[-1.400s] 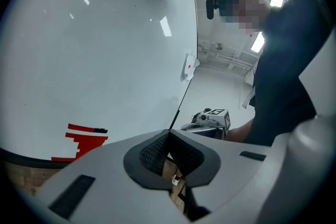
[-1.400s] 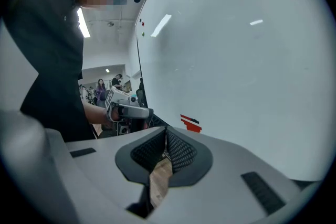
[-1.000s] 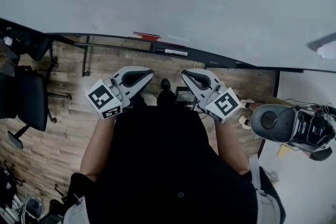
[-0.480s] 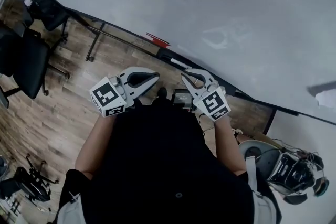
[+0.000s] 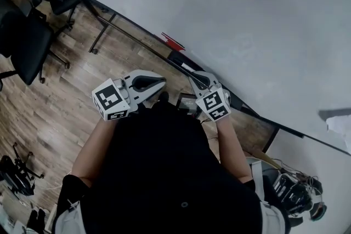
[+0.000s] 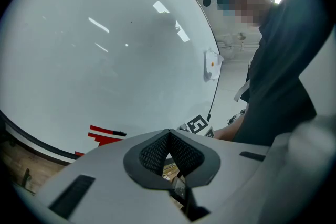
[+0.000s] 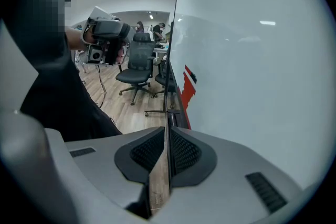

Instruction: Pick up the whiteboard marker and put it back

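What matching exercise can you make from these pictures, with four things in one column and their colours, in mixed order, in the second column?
Things:
1. whiteboard
2. office chair
3. floor
4. flat shape low on the whiteboard

Colours:
a. red
b. white
c. black
d. brown wood

Right pairs: 1-b, 2-c, 3-d, 4-a.
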Motion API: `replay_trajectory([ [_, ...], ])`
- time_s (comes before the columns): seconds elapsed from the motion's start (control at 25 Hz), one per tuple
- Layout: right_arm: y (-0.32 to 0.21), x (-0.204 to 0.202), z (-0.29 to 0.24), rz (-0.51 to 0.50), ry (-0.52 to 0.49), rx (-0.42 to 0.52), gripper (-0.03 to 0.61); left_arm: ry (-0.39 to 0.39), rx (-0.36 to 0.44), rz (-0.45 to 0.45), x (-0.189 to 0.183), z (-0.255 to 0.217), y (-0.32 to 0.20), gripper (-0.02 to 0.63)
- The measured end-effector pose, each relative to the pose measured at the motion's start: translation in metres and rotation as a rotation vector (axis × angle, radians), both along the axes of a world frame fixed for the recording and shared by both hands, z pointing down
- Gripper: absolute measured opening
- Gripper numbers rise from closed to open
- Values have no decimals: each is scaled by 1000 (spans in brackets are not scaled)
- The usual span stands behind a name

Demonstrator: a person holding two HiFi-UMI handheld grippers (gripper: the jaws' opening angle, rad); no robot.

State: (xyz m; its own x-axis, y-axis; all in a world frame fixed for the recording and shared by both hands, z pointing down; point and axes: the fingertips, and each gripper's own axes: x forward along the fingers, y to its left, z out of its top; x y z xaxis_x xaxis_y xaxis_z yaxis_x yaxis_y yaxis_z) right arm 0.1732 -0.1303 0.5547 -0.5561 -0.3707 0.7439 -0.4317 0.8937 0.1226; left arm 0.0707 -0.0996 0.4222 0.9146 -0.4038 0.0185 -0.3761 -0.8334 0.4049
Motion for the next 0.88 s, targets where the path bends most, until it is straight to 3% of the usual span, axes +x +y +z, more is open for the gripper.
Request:
replay_trajectory([
  [0.28,-5,-7,11,-2,29,5,35,0,-17,-8,-6,3,5,12],
  [0.4,-8,-10,15,3,33,3,104,2,-11,-11,-9,6,5,12],
  [0.88,-21,-11,27,41,136,18,104,5,-8,-2,-11,-1,5,12],
])
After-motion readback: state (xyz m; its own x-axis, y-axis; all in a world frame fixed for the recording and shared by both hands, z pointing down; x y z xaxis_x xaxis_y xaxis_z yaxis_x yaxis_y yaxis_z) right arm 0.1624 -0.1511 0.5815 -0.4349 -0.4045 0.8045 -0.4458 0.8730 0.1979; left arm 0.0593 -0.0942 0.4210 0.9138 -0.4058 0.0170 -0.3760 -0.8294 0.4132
